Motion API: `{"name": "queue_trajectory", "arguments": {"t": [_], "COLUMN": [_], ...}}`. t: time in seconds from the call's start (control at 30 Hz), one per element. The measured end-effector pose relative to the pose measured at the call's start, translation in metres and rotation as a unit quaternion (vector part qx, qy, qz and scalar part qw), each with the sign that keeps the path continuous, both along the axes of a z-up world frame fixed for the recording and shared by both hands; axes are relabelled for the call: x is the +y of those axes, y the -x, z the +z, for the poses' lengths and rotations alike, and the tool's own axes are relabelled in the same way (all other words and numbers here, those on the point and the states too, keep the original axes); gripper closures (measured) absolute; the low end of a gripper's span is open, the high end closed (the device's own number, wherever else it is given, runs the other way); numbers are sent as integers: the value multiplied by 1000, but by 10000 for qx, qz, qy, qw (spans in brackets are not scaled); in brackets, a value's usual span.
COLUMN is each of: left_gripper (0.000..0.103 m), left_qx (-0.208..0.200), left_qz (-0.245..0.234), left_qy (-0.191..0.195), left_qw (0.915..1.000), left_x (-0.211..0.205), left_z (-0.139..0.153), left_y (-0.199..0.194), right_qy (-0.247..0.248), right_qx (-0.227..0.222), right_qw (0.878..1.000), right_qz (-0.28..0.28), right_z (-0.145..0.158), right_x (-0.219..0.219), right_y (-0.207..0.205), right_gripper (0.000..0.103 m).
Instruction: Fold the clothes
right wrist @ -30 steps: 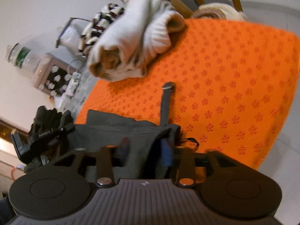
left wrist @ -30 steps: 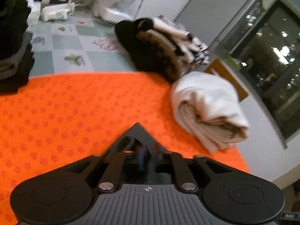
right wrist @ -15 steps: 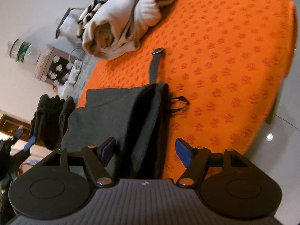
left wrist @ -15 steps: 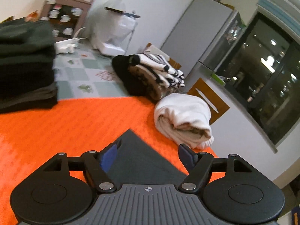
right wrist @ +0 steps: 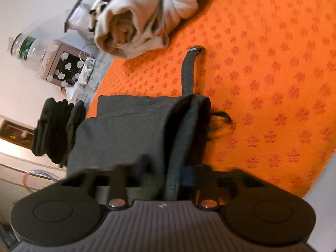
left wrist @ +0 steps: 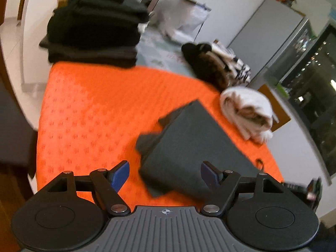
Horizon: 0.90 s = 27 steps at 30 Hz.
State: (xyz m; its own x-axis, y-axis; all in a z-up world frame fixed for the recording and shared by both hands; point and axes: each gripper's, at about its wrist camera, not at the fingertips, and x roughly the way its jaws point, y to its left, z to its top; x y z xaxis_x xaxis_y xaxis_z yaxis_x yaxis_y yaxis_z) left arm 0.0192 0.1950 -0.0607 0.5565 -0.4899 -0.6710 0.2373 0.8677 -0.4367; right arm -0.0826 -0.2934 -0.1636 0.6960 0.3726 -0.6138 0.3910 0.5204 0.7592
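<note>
A folded dark grey garment (left wrist: 195,142) lies on the orange mat (left wrist: 84,115). My left gripper (left wrist: 164,168) hovers open just above the garment's near corner, blue pads wide apart and holding nothing. In the right wrist view the same grey garment (right wrist: 130,126) fills the near field, a grey strap (right wrist: 188,71) and a black cord (right wrist: 222,115) trailing from it onto the mat (right wrist: 273,84). My right gripper (right wrist: 167,168) has its fingers drawn in on the garment's folded edge; they are blurred.
A stack of dark folded clothes (left wrist: 94,27) stands at the mat's far left. A rolled cream garment (left wrist: 247,111) sits at the right edge, with a black and striped pile (left wrist: 212,63) behind it. The table edge drops off beyond the mat.
My left gripper let go of the grey garment, opened and rose back. My right gripper opened half a second ago and has now closed in on the garment's folded edge.
</note>
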Motion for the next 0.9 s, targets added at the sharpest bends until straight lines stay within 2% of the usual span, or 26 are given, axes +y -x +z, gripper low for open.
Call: {"name": "queue_trajectory", "arguments": {"t": [0.03, 0.23, 0.3, 0.47, 0.57, 0.67, 0.77, 0.83, 0.9], "left_gripper": [26, 26, 26, 24, 20, 18, 18, 18, 22], "left_qx": [13, 89, 96, -16, -68, 99, 295, 425, 554], "left_qz": [4, 26, 28, -158, -280, 58, 457, 722, 986], "left_qy": [-70, -488, -422, -262, -235, 166, 616, 914, 1211], "left_qw": [10000, 9988, 9991, 9995, 9993, 9998, 9966, 9923, 9862], "left_x": [-4, -25, -34, -68, -88, -92, -95, -96, -98], "left_z": [-3, -24, -28, -34, -40, -49, -59, -65, -72], "left_y": [3, 21, 24, 27, 21, 7, -8, -17, -27], "right_qy": [-120, -19, 55, 339, 231, 199, 158, 121, 66], "right_qx": [-32, -583, -525, 228, 291, 240, 202, 192, 129], "right_qw": [9999, 9983, 9986, 9992, 9993, 9995, 9996, 9997, 9999], "right_qz": [-40, 90, 62, -1, -46, 56, 105, 68, -74], "right_z": [4, 75, 84, 49, 33, 28, 22, 17, 14], "right_x": [-2, -23, -41, -80, -89, -92, -95, -98, -100], "right_y": [-3, -20, -24, -30, -31, -34, -36, -35, -38], "right_gripper": [84, 88, 88, 88, 88, 88, 82, 72, 67]}}
